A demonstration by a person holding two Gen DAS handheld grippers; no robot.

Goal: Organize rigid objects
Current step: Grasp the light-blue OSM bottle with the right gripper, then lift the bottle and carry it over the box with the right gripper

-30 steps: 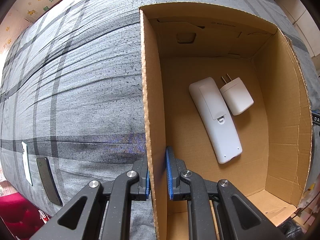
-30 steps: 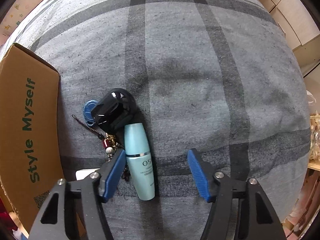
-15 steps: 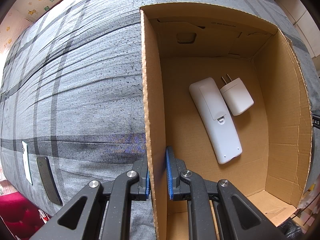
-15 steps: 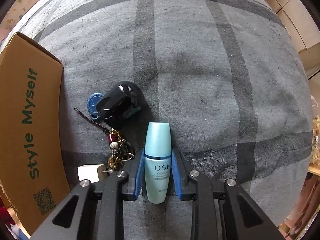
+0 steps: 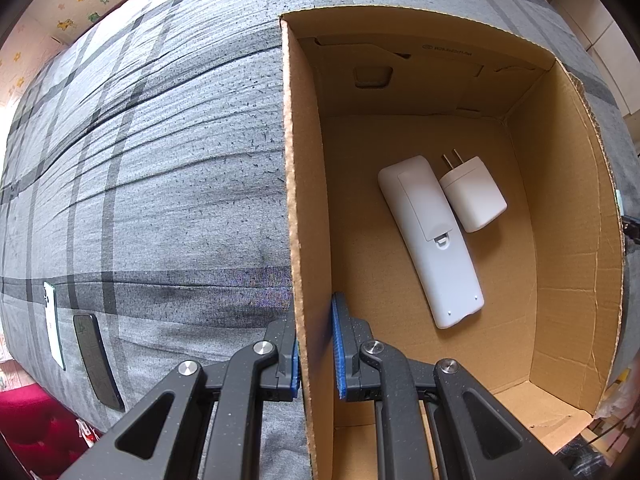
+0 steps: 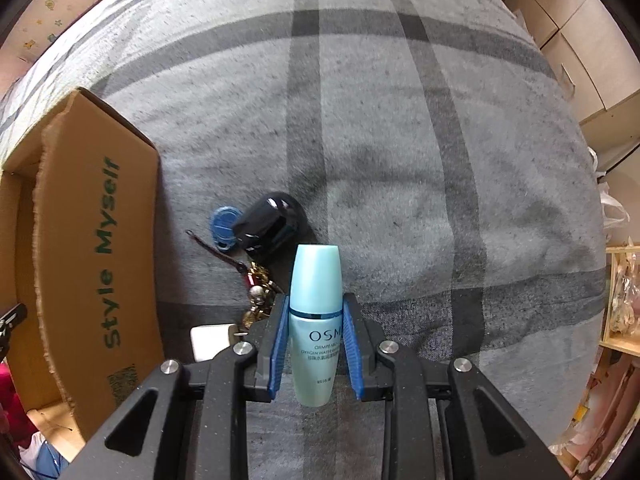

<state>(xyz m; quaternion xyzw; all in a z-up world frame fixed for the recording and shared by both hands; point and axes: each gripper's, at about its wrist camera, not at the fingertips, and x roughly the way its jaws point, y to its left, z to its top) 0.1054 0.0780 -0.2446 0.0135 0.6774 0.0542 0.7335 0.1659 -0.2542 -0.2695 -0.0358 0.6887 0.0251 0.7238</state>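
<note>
My right gripper (image 6: 316, 344) is shut on a light blue OSM bottle (image 6: 315, 312) and holds it above the grey plaid bedcover, cap pointing away. My left gripper (image 5: 316, 344) is shut on the left wall of the open cardboard box (image 5: 308, 200). Inside the box lie a white remote (image 5: 430, 236) and a white plug adapter (image 5: 472, 194). In the right wrist view the box's outer wall (image 6: 100, 248) reads "Style Myself" at the left. Beside it on the cover lie a black car key (image 6: 270, 226), a blue tag (image 6: 224, 226), a key bunch (image 6: 256, 292) and a white charger (image 6: 210, 340).
Two phones, one white (image 5: 52, 324) and one black (image 5: 96, 360), lie near the bed's left edge in the left wrist view. Wooden cabinets (image 6: 568, 12) stand beyond the bed at the upper right of the right wrist view.
My right gripper closed on the blue bottle and lifted it off the cover, nearer the camera. The left gripper kept its hold on the box wall and did not move.
</note>
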